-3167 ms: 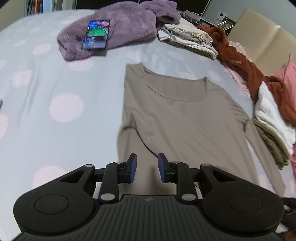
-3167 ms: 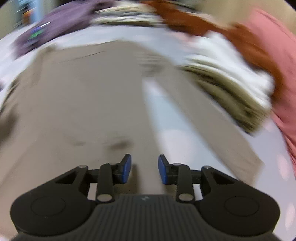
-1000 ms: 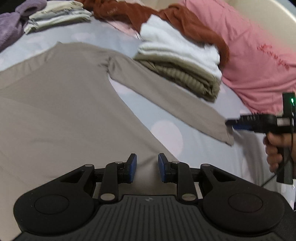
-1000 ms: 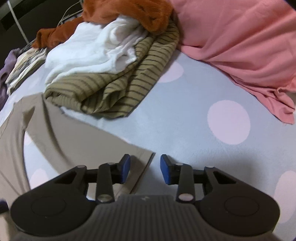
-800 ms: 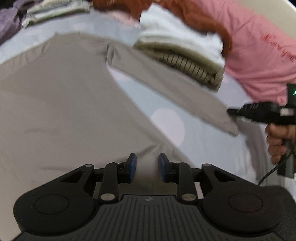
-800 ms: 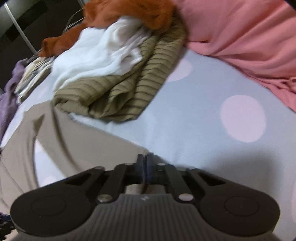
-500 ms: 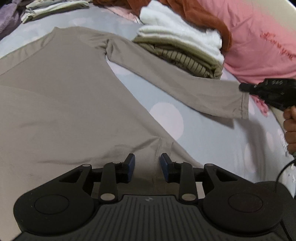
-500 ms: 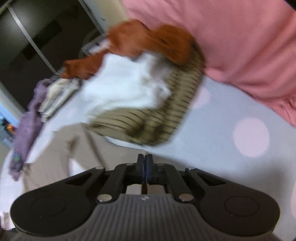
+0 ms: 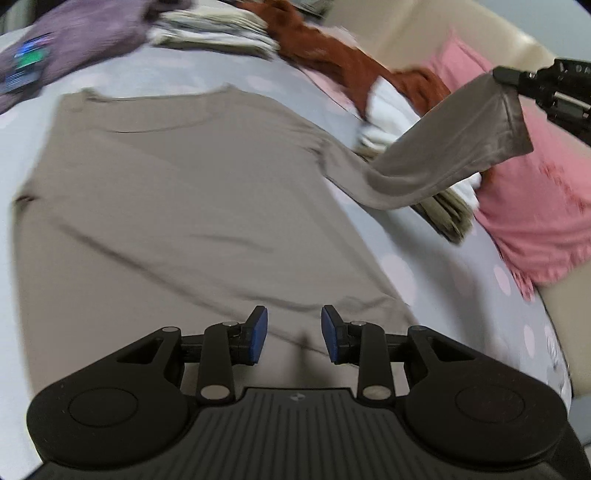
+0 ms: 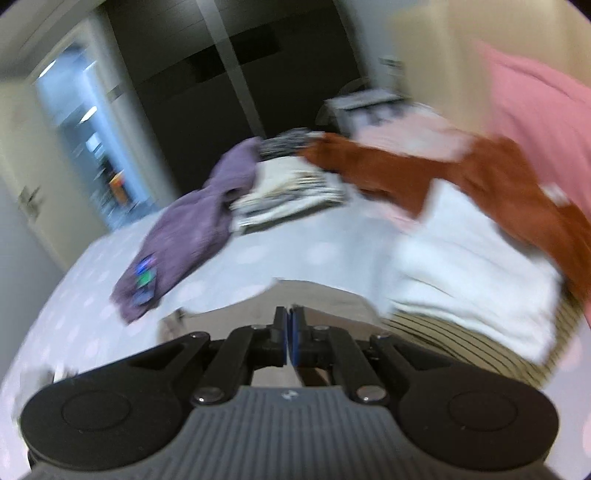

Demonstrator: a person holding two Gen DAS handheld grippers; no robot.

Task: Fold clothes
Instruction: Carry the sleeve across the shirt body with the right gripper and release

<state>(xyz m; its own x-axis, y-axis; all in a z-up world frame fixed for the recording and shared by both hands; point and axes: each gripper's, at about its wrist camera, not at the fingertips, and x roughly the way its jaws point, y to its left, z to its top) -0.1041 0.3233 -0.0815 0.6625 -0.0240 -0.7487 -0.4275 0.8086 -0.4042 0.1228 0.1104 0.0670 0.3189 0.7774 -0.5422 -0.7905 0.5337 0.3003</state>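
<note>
A taupe long-sleeve shirt (image 9: 184, 192) lies flat, collar far, on a pale polka-dot bed sheet (image 9: 436, 266). My left gripper (image 9: 293, 332) hovers open over the shirt's near hem, with nothing pinched between its blue pads. The shirt's right sleeve (image 9: 454, 147) is raised off the bed and hangs in an arc. My right gripper (image 9: 504, 79) is shut on the sleeve's cuff at the upper right. In the right wrist view the right gripper (image 10: 288, 328) has its jaws pressed together, and blurred taupe cloth (image 10: 325, 299) shows just beyond them.
A purple fleece (image 9: 85, 33) with a lit phone (image 9: 29, 66) lies at the far left. Beside it sit a folded pale pile (image 9: 218, 26) and a rust garment (image 9: 332, 59). A white and striped stack (image 9: 447, 210) and pink cloth (image 9: 546, 206) crowd the right.
The right gripper closed on the sleeve cuff and raised it high off the bed. The left gripper slid left along the hem, so more of the shirt's body and collar shows.
</note>
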